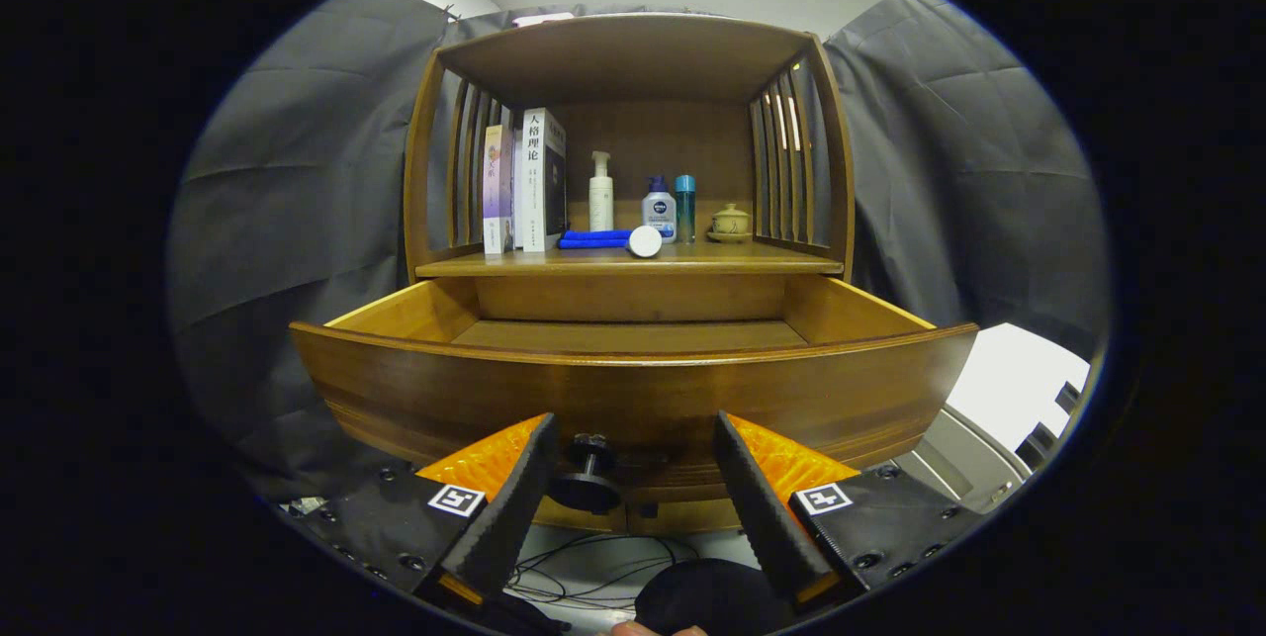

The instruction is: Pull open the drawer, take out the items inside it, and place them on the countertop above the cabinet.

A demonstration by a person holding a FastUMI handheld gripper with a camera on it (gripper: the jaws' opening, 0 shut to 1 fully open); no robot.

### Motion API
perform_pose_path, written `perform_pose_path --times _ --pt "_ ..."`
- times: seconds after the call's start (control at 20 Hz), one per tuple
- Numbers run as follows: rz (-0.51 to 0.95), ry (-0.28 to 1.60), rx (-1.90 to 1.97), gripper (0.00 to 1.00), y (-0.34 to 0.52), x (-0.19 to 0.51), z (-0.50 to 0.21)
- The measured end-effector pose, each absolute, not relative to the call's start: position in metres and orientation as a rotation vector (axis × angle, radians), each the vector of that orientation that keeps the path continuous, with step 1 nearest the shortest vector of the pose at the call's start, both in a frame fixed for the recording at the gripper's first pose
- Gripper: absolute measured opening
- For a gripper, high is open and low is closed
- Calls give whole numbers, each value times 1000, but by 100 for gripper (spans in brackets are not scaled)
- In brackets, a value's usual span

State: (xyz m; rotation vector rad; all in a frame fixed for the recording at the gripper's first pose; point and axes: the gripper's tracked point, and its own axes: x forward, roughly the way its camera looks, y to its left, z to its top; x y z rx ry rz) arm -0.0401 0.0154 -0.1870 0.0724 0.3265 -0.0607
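Fingers spread wide, drawer knob btwn them, nearer left; drawer pulled open.

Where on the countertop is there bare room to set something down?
Bare patches: the countertop front edge right of the white cap, and ahead of the teacup. Crowded: books, blue cloth, bottles behind. Claw open around the drawer knob.

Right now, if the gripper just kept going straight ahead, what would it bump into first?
Most likely the drawer's knob, which sits between the open gripper's fingers nearer the left one, and then the drawer front right behind it. Depth is hard to judge here.
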Motion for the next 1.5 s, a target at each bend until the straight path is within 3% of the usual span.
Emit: perform_pose_path --times 0.7,1.5 --pt "-85 291 65 98 27 -27 -189" --pt "-132 274 112 98 35 50 -183"
